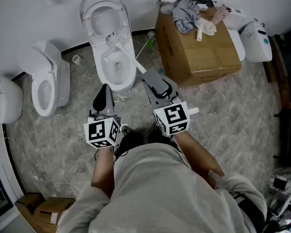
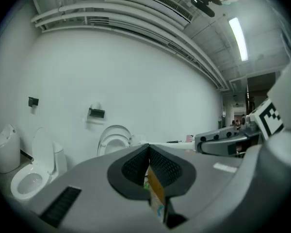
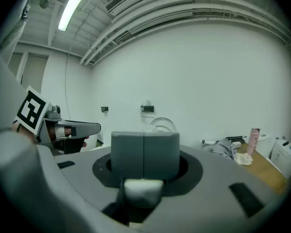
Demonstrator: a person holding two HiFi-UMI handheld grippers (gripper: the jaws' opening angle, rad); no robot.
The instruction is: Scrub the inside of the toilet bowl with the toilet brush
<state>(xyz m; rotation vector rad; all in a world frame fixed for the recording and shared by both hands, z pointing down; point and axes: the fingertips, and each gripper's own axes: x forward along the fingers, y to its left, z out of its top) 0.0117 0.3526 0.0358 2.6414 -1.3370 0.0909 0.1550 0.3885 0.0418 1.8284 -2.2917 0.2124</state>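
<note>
The white toilet [image 1: 117, 66] stands just ahead with its lid [image 1: 105, 12] raised; the lid also shows in the left gripper view [image 2: 114, 139]. The toilet brush [image 1: 113, 39] has its bristle head at the back of the bowl, by the rim. Its white handle slants down-right into my right gripper [image 1: 148, 76], which is shut on it. The handle's end [image 3: 142, 190] pokes out under the shut jaws of the right gripper [image 3: 144, 152]. Left of the bowl's front, my left gripper [image 1: 105, 88] is shut and holds nothing, as the left gripper view confirms [image 2: 148, 163].
A second toilet [image 1: 46, 81] stands to the left, with another white fixture [image 1: 4, 100] beyond it. A big cardboard box [image 1: 199, 50] topped with a grey cloth [image 1: 186, 12] sits right of the bowl. White appliances [image 1: 255, 40] lie at far right. A green-handled tool [image 1: 142, 47] lies on the floor.
</note>
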